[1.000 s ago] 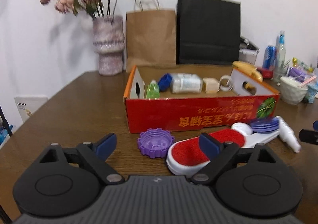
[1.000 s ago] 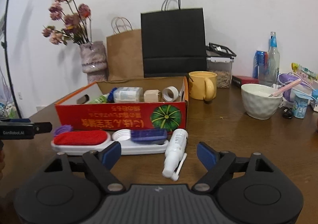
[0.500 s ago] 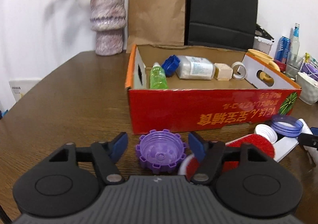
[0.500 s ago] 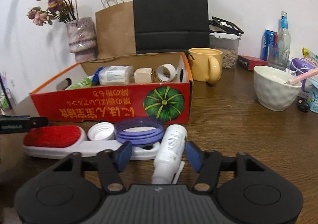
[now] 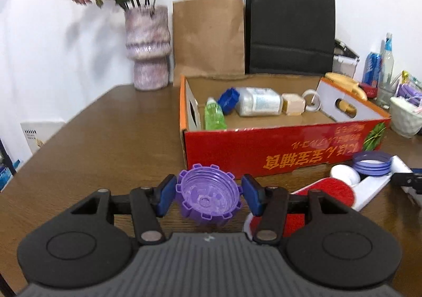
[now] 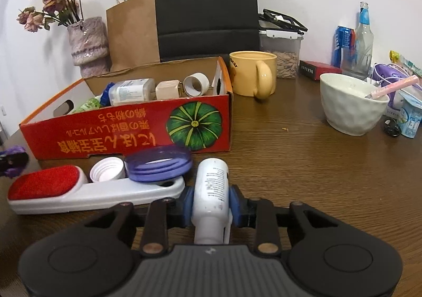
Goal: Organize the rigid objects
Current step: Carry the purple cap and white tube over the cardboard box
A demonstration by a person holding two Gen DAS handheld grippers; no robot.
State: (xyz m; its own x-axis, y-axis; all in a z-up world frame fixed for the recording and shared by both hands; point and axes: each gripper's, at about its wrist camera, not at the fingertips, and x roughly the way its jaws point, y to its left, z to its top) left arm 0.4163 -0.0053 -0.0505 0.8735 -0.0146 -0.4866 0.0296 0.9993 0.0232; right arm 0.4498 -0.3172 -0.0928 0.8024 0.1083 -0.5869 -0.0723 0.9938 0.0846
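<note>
- The left gripper brackets the purple toothed cap, which lies open side up on the table just before the red cardboard box, likely its destination. The fingers sit close on either side; blur hides whether both pads touch.
- The right gripper clamps the white spray bottle lying beside the lint brush, fingers pressed to both flanks, ready to lift.
</note>
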